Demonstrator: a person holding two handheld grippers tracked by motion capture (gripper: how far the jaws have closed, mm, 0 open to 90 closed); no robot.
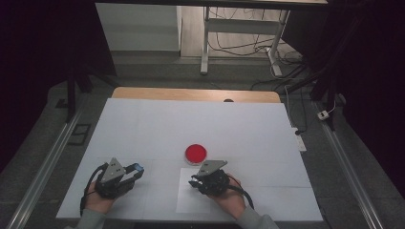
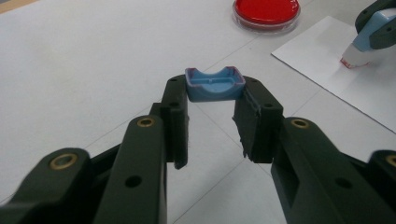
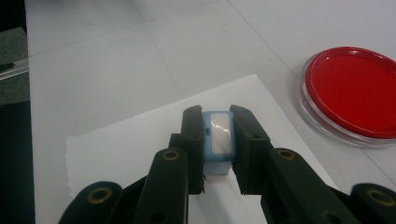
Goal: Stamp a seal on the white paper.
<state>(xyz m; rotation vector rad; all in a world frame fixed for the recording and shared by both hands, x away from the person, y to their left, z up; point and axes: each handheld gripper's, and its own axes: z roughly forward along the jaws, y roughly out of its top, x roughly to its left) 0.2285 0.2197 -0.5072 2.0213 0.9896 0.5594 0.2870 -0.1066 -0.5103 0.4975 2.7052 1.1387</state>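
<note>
Stamping looks underway: the right gripper (image 1: 197, 182) clamps a blue stamp (image 3: 218, 140), its base on or just above the paper sheet (image 1: 184, 200), while the left gripper (image 1: 135, 170) pinches the blue cap (image 2: 215, 84). Recapping seems left. The red ink pad (image 1: 196, 153) lies at twelve o'clock from the sheet; the white table (image 1: 157, 124) spreads wide toward eleven.

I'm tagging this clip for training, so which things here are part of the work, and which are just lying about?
In use:
stamp, held in the right gripper over the paper
blue cap, held in the left gripper
red ink dish, likely

Lying about:
cables and desk frame on the floor beyond the table
</note>
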